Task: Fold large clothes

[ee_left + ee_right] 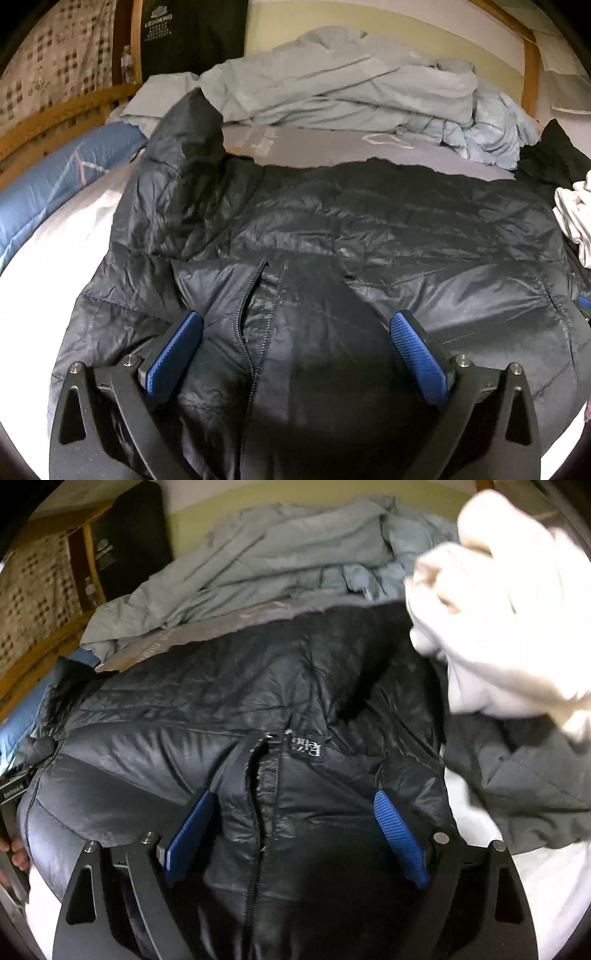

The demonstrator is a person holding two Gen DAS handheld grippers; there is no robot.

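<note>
A black puffer jacket (369,236) lies spread on the bed, zipper up, one sleeve (181,173) folded up at the left. My left gripper (295,321) is open, its blue pads (173,350) pressing on the jacket either side of the zipper (251,314). In the right wrist view the jacket (221,701) fills the middle. My right gripper (293,801) is open too, its pads (399,834) astride the zipper (255,812) just below a small white label (306,747).
A crumpled light blue-grey duvet (332,85) is heaped at the back. A white garment (509,627) lies over the jacket's right side, with a grey quilted garment (535,782) beneath. A blue pillow (48,192) and wooden bed frame (55,118) stand left.
</note>
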